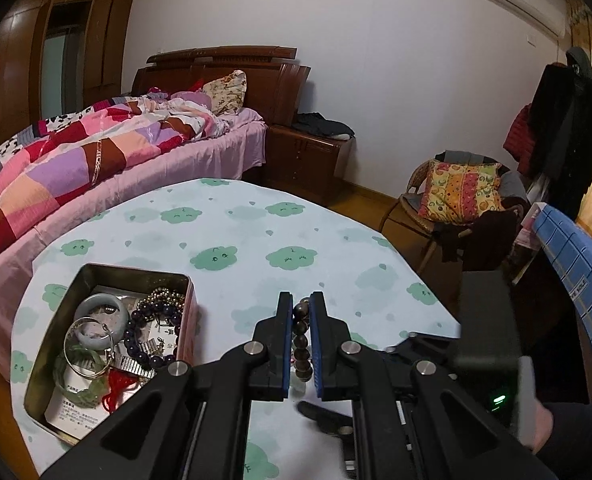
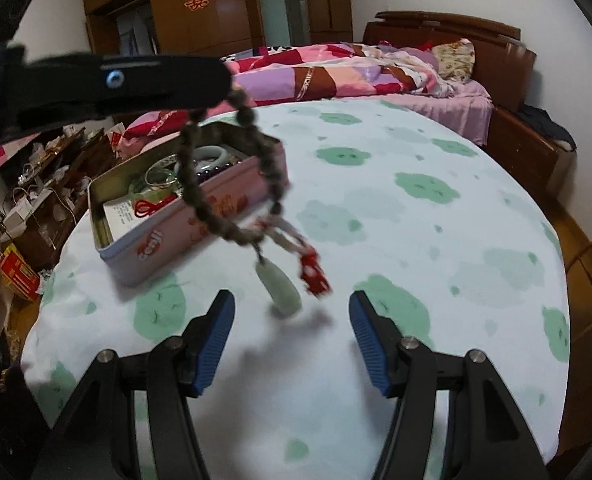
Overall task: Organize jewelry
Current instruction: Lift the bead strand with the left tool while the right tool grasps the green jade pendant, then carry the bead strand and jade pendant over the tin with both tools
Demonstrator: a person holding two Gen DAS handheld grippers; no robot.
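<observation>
One bead bracelet (image 2: 231,184) pinched in left gripper (image 1: 302,320), lifted clear for tin (image 1: 47,360) drop; right gripper (image 2: 291,320) spread, idle.

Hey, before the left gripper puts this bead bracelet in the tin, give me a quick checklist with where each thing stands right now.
1. Left gripper clamped on the bead bracelet: ok.
2. Bracelet lifted off the tablecloth: ok, its pendant dangles free.
3. Tin open: ok.
4. Room left in tin: cannot tell, already crowded.
5. Bracelet above tin: not ok, it hangs beside it.
6. Right gripper out of the way: ok, open and empty.
</observation>
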